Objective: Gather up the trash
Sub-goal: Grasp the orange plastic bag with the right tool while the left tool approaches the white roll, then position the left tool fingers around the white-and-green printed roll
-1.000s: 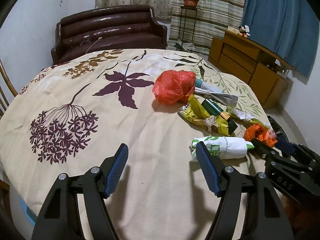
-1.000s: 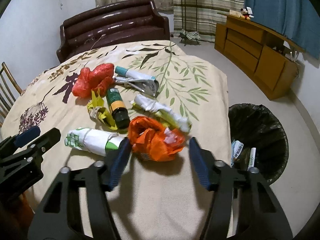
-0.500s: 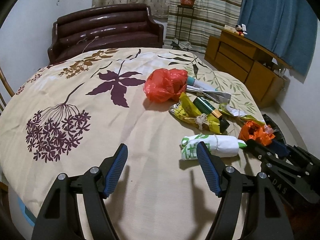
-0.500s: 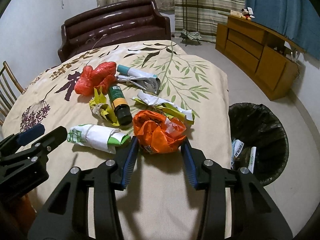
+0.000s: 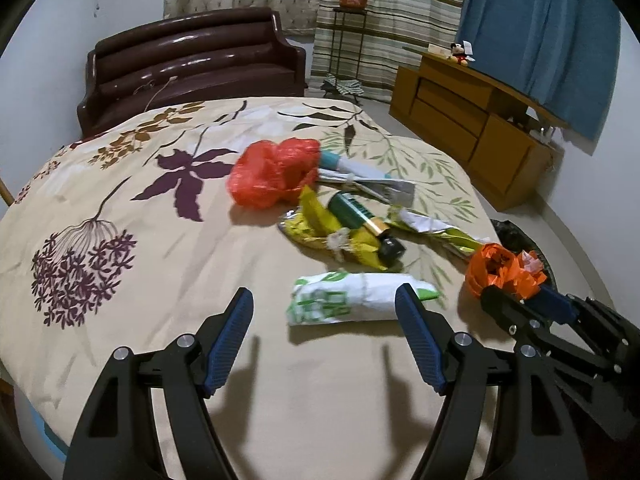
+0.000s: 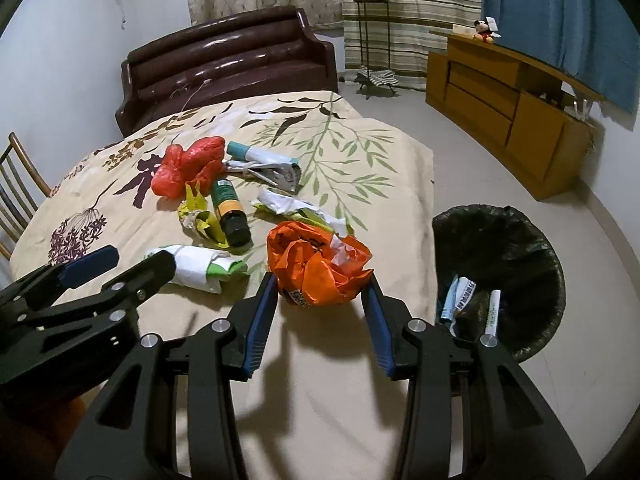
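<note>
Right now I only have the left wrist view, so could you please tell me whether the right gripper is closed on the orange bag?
Observer: Yes. In the right wrist view the right gripper has a blue pad against each side of the orange bag.
Operator: Thank you. Is there a bin close to it?
Observer: Yes, a black-lined bin stands on the floor just right of the bag, with its mouth open.
Operator: Is anything inside?
Observer: A few wrappers lie at the bottom.
</note>
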{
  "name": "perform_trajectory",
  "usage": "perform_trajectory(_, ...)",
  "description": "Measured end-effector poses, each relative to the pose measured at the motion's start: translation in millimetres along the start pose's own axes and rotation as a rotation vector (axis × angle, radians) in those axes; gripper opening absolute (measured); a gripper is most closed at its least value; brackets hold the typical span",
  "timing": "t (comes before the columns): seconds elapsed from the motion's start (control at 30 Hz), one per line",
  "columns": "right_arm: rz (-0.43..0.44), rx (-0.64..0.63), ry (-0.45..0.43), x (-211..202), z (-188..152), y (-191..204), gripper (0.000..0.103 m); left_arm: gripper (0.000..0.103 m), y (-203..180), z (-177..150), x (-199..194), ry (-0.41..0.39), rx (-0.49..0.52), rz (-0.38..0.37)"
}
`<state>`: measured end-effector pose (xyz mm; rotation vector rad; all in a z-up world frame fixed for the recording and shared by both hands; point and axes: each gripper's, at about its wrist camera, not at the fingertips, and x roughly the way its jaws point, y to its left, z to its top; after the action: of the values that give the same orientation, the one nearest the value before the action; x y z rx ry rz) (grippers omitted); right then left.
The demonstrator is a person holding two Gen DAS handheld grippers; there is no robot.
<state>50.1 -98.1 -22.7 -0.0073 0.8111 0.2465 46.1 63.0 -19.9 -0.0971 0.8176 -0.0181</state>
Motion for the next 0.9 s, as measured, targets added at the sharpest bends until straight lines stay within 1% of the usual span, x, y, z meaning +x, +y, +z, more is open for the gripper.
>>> perform_trajectory(0.23,0.004,0.023,-0.005,-5.0,-3.7,-12.5,0.042,0.072,-14.5,13.6,8.7,-0.013,-0.002,0.013)
perform_trajectory(0.43,0.009,0.023,-0.001,-5.4,-4.7,-14.0,0.042,0.072,-20.2,12.9,24.8,0.030,0.018,0.036)
perform_trajectory(0.73,0.024,0.022,0.005,-4.4,-6.5,-9.9,0.042,0.073,-9.2,2.0,13.4,0.039,0.035,0.017)
perform_trajectory(0.9,0.028,0.019,0.005,-4.4,-7.4,-8.3,0.042,0.073,2.0,-5.0,8.6,0.058,0.027,0.021)
